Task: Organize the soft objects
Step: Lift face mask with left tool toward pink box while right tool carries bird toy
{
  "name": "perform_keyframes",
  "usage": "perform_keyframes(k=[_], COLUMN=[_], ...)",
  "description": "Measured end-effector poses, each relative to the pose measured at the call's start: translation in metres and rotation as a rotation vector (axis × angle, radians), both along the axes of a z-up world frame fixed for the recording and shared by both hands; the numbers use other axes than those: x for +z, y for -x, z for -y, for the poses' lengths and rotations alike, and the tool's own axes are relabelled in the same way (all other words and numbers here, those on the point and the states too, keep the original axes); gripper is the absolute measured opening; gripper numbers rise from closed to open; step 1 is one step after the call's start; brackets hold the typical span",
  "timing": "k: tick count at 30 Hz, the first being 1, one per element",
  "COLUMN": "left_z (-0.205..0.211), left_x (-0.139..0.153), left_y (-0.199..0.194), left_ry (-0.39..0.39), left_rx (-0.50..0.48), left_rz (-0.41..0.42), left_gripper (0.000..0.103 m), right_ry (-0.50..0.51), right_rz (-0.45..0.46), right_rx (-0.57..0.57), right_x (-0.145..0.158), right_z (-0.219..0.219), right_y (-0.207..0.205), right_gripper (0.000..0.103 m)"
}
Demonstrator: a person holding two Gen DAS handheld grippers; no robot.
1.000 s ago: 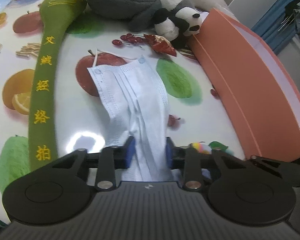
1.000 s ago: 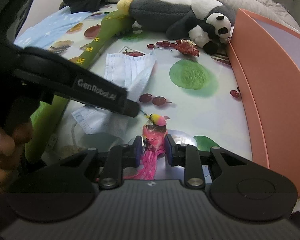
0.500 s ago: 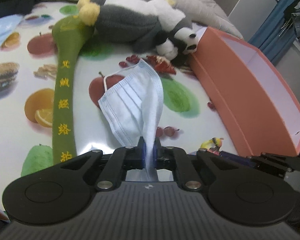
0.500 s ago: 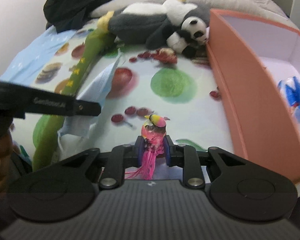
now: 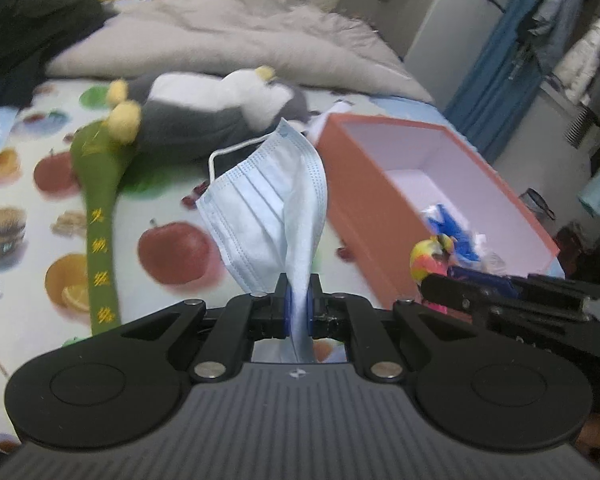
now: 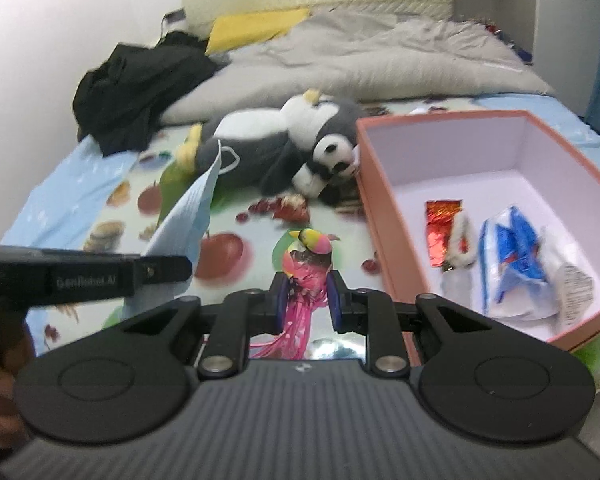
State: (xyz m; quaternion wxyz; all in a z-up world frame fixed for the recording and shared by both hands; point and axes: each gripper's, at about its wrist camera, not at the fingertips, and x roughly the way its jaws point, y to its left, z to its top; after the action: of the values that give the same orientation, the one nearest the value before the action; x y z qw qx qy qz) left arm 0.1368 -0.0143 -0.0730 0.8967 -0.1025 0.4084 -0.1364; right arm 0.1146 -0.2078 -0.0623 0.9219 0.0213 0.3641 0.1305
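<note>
The blue face mask point(image 5: 274, 216) hung pinched in the nearly closed left hand-held gripper point(image 5: 298, 312), above the fruit-print sheet point(image 5: 28, 216). The right hand-held gripper point(image 6: 307, 300) clamped a pink tasselled toy bird point(image 6: 309, 258) beside the orange box point(image 6: 374, 216), which held 1 red foil wrapper point(image 6: 442, 220). A plush penguin point(image 6: 268, 148) and small panda point(image 6: 334, 152) lay beyond.

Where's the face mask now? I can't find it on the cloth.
The face mask hangs pinched in the left gripper, just left of the orange box.

Plush penguin point(image 6: 276, 148) left of box point(image 6: 384, 216); wrappers point(image 6: 516, 248) inside.
</note>
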Motion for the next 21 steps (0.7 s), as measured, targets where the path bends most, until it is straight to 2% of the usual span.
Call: perform_keyframes(k=[6,13,21], left_z=[0.021,0.041,0.073], left_x=[0.024,0.029,0.039], left_y=[0.010,0.018,0.008], left_ry=[0.044,0.061,0.064], left_rx=[-0.046,-0.100,-0.195], left_rz=[0.045,0.043,0.068], left_gripper=[0.009,0.009,0.009], right_ry=[-0.022,-0.008,-0.012], right_rz=[0.016,0.022,0.046], right_rx=[-0.048,-0.117,-0.196], right_x=[0.022,0.030,0.039], right_z=[0.019,0.042,0.069], right_y=[0.014,0.032,0.038], right_gripper=[0.025,0.025,0.025])
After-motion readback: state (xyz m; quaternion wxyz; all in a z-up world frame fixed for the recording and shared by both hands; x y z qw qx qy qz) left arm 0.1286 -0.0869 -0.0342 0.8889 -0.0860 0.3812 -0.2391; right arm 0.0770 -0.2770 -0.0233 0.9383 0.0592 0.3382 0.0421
